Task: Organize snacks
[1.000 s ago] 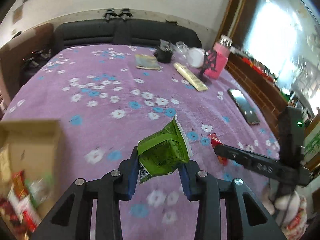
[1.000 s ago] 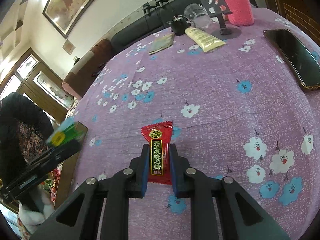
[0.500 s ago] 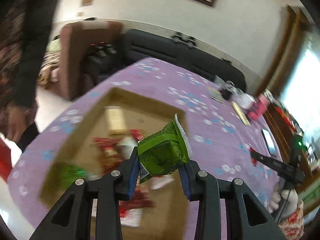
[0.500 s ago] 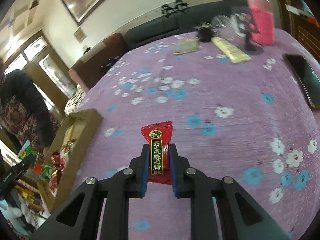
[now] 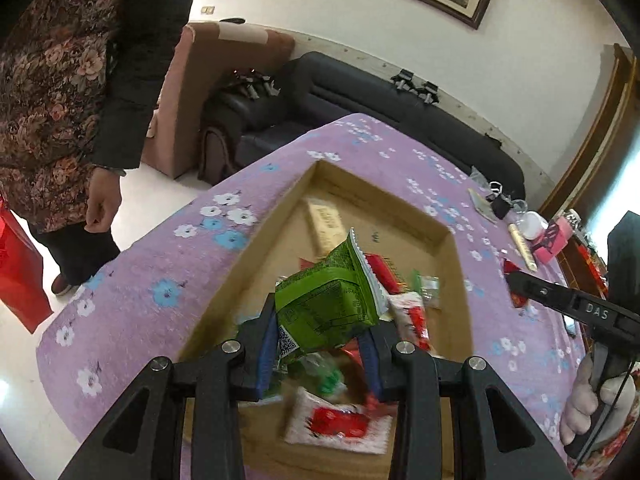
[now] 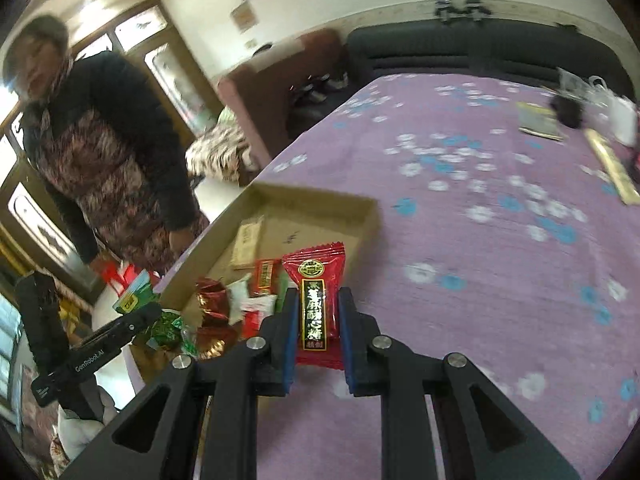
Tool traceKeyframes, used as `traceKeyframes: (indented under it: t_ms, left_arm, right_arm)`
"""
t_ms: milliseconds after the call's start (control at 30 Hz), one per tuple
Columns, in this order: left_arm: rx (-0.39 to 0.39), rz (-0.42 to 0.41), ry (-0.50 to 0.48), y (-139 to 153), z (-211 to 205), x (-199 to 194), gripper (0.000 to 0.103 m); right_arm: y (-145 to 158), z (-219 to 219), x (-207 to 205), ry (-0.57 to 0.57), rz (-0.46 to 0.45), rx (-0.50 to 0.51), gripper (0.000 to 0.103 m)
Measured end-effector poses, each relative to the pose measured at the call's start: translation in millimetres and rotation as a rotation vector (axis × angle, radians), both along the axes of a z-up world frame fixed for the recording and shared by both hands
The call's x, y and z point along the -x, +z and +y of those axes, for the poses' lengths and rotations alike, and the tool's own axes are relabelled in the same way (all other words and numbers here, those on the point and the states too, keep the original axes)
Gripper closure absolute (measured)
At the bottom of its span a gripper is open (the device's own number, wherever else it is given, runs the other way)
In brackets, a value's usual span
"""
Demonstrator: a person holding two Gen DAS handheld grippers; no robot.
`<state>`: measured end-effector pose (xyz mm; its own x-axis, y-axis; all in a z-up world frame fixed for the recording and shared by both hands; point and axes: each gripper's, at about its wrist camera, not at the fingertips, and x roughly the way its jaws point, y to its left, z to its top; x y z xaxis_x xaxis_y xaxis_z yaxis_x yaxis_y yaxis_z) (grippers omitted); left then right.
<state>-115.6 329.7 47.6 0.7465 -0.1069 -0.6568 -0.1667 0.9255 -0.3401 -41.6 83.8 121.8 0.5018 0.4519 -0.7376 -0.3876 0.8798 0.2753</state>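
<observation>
Holding one snack in each gripper at the cardboard box (image 5: 456, 264).
Left wrist view alone shows the left gripper (image 5: 322, 344) clenched on a puffy green snack packet (image 5: 328, 304) with a QR code, directly over the box; the right wrist view alone shows the right gripper (image 6: 318, 332) clamped on a red candy wrapper (image 6: 316, 300) with gold characters on black, just beside the box. The box on the purple floral tablecloth (image 6: 480, 240) holds mixed red, white and green packets (image 5: 340, 424).
</observation>
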Motion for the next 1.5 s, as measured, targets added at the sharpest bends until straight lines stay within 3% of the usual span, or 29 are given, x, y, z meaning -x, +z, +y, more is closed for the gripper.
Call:
traceKeyframes:
  t_ms: [167,400,533,633,867,967,1100,1233,1400,1500]
  left_arm:
    - [-0.03,0.009,-0.003,-2,5,-11,0.064]
    - [0.004,0.014,0.0,-8,15,-30,0.063]
    - [0.016,0.019,-0.008,-8,15,-39,0.054]
    - [0.024,-0.009,-0.018,-1,11,-33,0.045]
    - [0.037,-0.085,-0.01,20,2,-4,0.039]
    - [0.053,-0.118,-0.004,32,-3,10,0.039]
    - [0.022,-0.176,0.008,51,-14,30,0.031]
    - [-0.029,-0.202,0.021,60,-29,43,0.023]
    - [-0.089,-0.184,0.024,59,-39,42,0.021]
    - [-0.121,-0.171,0.086,68,-24,43,0.021]
  right_arm:
    - [-17,49,-30,0.028,0.051,0.06,0.085]
    - [-39,89,-68,0.016,0.061,0.151,0.085]
    - [-44,97,-73,0.004,0.055,0.156,0.084]
    - [-38,95,-64,-0.002,0.04,0.131,0.071]
    - [-3,86,-33,0.001,-0.031,0.117,0.069]
    - [39,82,-27,0.002,-0.086,0.045,0.069]
    - [78,69,-1,0.012,-0.185,-0.012,0.037]
    - [59,53,39,0.026,-0.199,0.054,0.037]
    - [20,30,73,-0.024,-0.129,0.096,0.037]
    - [23,42,73,-0.009,-0.114,0.118,0.037]
